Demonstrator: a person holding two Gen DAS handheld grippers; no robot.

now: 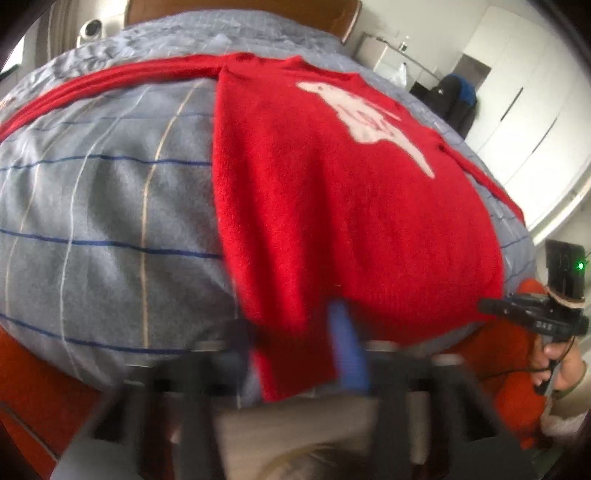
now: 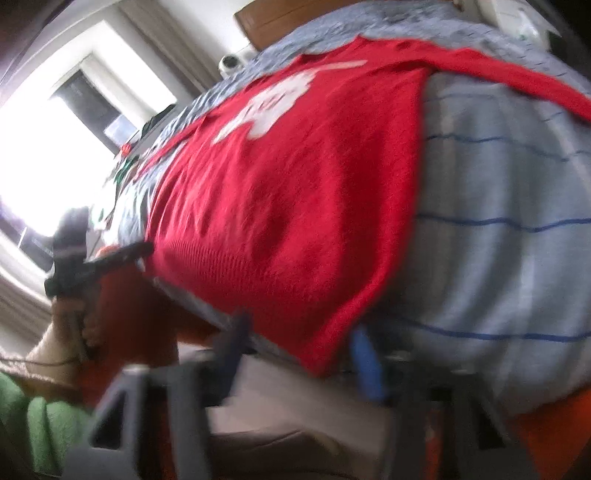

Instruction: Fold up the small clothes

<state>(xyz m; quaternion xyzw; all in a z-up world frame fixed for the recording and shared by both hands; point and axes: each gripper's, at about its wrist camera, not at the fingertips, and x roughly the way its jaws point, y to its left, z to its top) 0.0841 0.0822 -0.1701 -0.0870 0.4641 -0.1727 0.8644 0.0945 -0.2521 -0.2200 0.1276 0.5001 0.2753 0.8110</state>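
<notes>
A red knit sweater (image 1: 332,192) with a white print (image 1: 365,118) lies spread on a grey checked bedspread (image 1: 110,206), sleeves stretched out to both sides. Its hem hangs at the near edge of the bed. My left gripper (image 1: 295,350) is at the hem's left corner, jaws apart with the red cloth between the dark finger and the blue finger (image 1: 347,347). My right gripper (image 2: 303,350) is at the hem's right corner (image 2: 321,354), jaws apart around the cloth. The sweater also fills the right wrist view (image 2: 277,206). Both views are blurred.
The other gripper and the hand holding it show at the right edge (image 1: 546,317) of the left wrist view and at the left (image 2: 74,266) of the right wrist view. White wardrobes (image 1: 528,110) stand to the right, a bright window (image 2: 55,147) to the left. A wooden headboard (image 1: 236,11) is at the far end.
</notes>
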